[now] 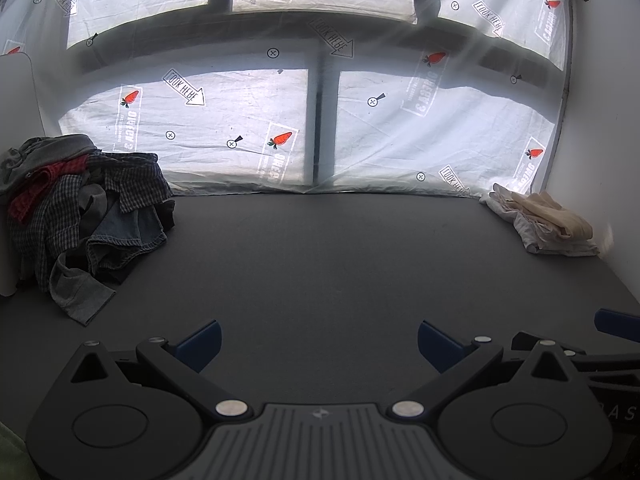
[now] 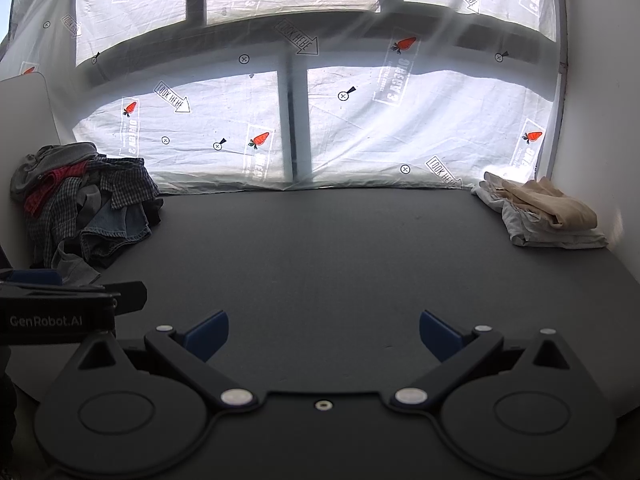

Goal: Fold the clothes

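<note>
Both grippers empty, laundry waiting far left.
Dark table [image 1: 320,264] bare in the middle; the unfolded pile [image 1: 80,208] sits far-left, folded stack [image 1: 548,220] far-right (looks done). Left gripper [image 1: 318,346] is nearer the pile, jaws apart; right gripper [image 2: 324,336] likewise spread, holding nothing.

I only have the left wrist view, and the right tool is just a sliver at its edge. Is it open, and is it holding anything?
Observer: The right tool is open, its blue fingers wide apart, with only the bare dark table between them.
Operator: How does my left tool look from that side?
Observer: In the right wrist view the left tool shows its black side, lettered GenRobot.AI, at the left edge, just in front of the grey sleeve trailing from the unfolded pile.
</note>
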### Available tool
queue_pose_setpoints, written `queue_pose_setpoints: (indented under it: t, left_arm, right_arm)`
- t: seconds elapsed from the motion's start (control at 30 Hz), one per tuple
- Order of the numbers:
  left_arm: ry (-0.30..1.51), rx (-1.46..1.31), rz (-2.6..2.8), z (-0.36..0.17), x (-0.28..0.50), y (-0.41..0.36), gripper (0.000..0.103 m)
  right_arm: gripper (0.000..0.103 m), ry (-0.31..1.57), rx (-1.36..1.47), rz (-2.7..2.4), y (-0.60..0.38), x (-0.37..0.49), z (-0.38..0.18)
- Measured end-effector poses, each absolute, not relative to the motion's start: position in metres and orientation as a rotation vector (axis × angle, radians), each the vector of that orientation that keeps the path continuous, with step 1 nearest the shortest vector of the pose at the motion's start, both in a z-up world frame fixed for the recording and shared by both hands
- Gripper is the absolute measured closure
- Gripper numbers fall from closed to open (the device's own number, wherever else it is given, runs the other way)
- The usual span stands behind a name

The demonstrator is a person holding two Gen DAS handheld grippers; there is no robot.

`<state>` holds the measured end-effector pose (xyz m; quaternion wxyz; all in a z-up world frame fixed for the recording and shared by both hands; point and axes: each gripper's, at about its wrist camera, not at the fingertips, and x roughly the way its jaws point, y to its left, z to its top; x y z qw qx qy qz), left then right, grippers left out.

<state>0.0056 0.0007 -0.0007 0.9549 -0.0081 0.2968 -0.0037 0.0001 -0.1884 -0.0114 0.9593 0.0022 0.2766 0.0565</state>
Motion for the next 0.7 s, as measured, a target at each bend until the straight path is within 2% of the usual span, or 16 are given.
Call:
queue_pose_setpoints:
  t: [0.7]
  left_arm:
    - [0.628, -0.047, 0.034, -0.006, 0.007, 0.012, 0.000]
  right_arm:
    - [0.000, 0.584, 0.027, 0.096, -0.199, 0.006, -0.016]
